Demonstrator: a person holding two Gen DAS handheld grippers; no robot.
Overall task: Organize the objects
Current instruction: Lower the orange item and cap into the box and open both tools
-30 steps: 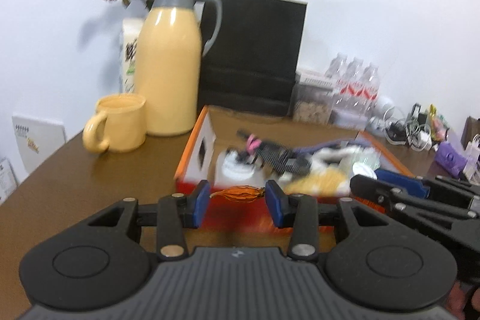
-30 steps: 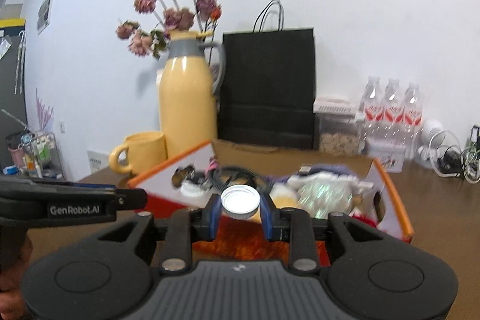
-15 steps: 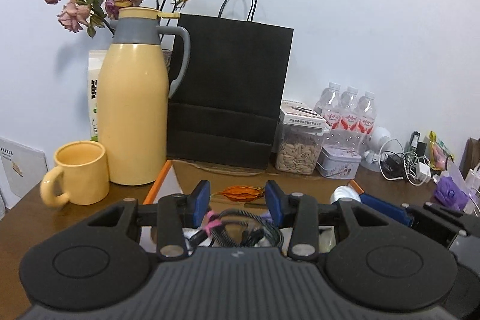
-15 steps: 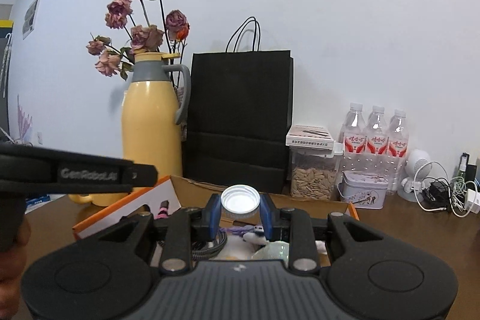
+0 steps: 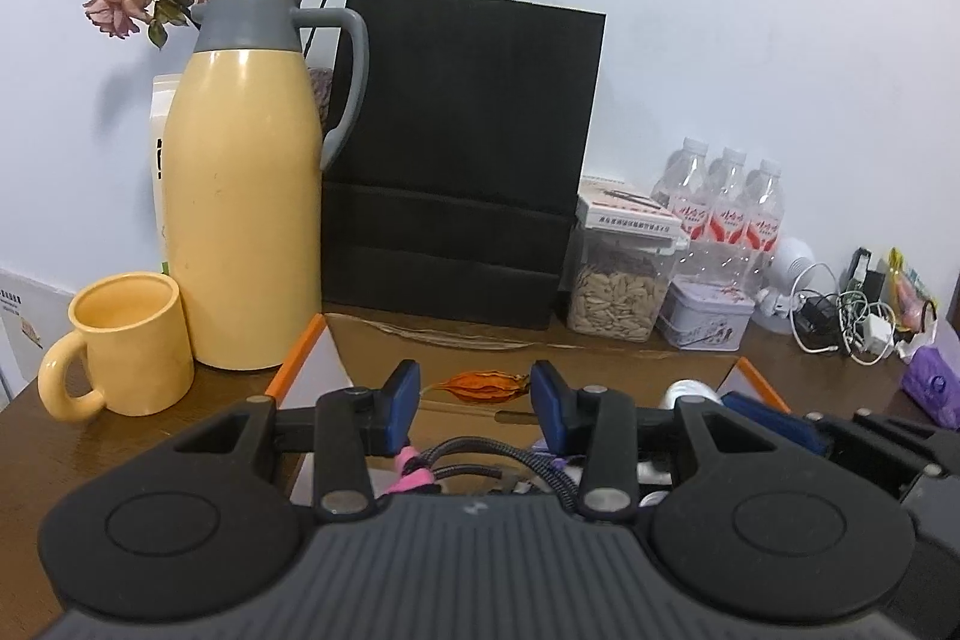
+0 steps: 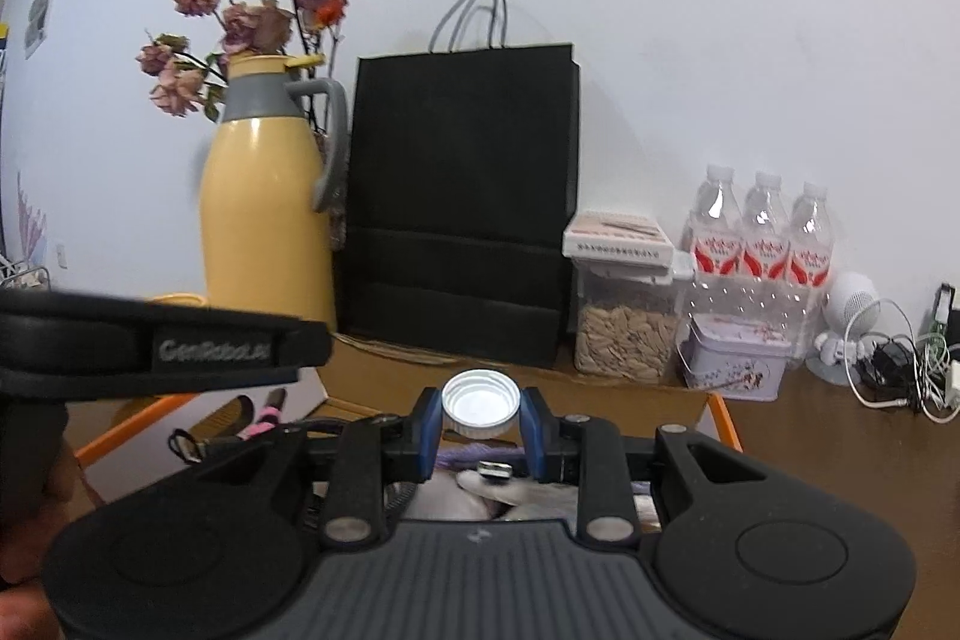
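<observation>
My left gripper [image 5: 475,397] is shut on an orange dried pod [image 5: 480,384], held lengthwise between the blue pads. It hovers over an open cardboard box with orange edges [image 5: 298,353]. My right gripper [image 6: 480,409] is shut on a white bottle cap [image 6: 480,398] above the same box [image 6: 724,419]. Inside the box lie a black braided cable with a pink tie [image 5: 420,466], a soft white item and other small things, mostly hidden by the gripper bodies. The left gripper's body [image 6: 150,343] crosses the left of the right wrist view.
Behind the box stand a yellow thermos jug [image 5: 243,220] with dried roses, a yellow mug [image 5: 126,340], a black paper bag [image 5: 462,160], a seed jar [image 5: 618,286], a tin [image 5: 705,319] and water bottles [image 5: 729,214]. Tangled chargers and cables [image 5: 852,322] lie at the right.
Both grippers have moved forward over the box towards the bag and jug, still holding the pod and the cap. The box front has dropped out of sight beneath them.
</observation>
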